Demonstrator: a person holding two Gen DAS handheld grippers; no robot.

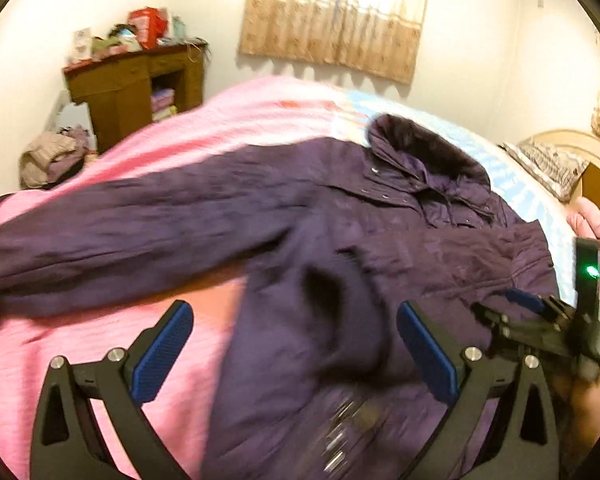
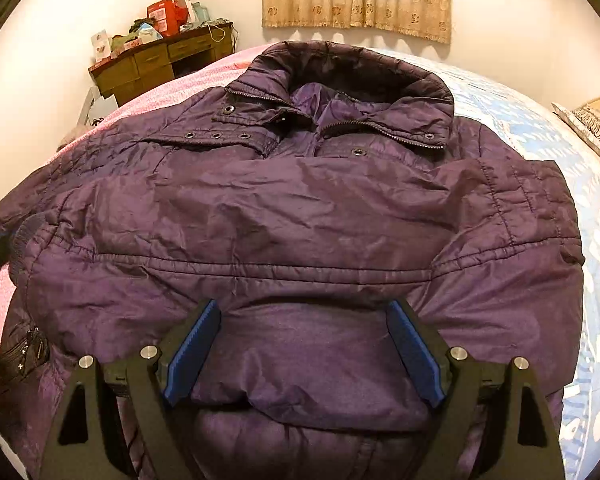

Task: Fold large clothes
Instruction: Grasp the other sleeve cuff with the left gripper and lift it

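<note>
Clearly the purple jacket [image 2: 300, 216] fills the frame's middle on the bed [image 2: 540, 128], one sleeve already across its chest, one stretched toward the left edge in the left view. Both grippers — left gripper [image 1: 296, 344], right gripper [image 2: 304, 344] — gape empty. Best pinch that cuff, lay it flat — two sleeves, one jacket.

Pink bedspread [image 1: 80, 360] lies bare left of the jacket [image 1: 340, 240].

Left tongs [image 1: 294, 350] spread wide, holding nothing. Right tongs [image 2: 304, 346] likewise spread wide, nothing held between blue pads.
</note>
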